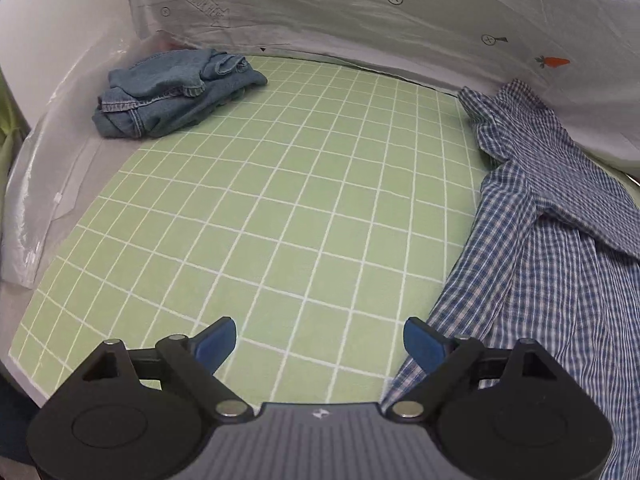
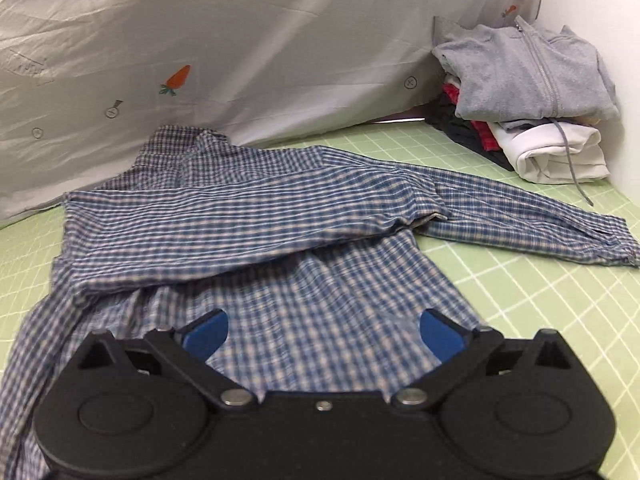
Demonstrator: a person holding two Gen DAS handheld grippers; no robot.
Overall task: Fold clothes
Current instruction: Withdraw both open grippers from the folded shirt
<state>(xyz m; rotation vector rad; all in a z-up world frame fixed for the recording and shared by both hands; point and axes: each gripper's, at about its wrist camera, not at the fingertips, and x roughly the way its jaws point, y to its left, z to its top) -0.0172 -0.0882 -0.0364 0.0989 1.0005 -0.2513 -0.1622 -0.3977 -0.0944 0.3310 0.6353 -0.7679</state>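
Both claws (image 1: 320, 344) (image 2: 324, 336) agape, tilted downward

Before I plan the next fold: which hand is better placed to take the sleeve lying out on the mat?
Probably right. The right gripper hangs open over the shirt, sleeve ahead; the left gripper faces bare mat.

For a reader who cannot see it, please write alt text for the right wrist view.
A blue checked shirt lies partly folded on a green grid mat, one sleeve stretched out to the right. The open right gripper hovers over its lower part, holding nothing. Behind, a stack of folded clothes topped by a grey zip hoodie sits against a white sheet.
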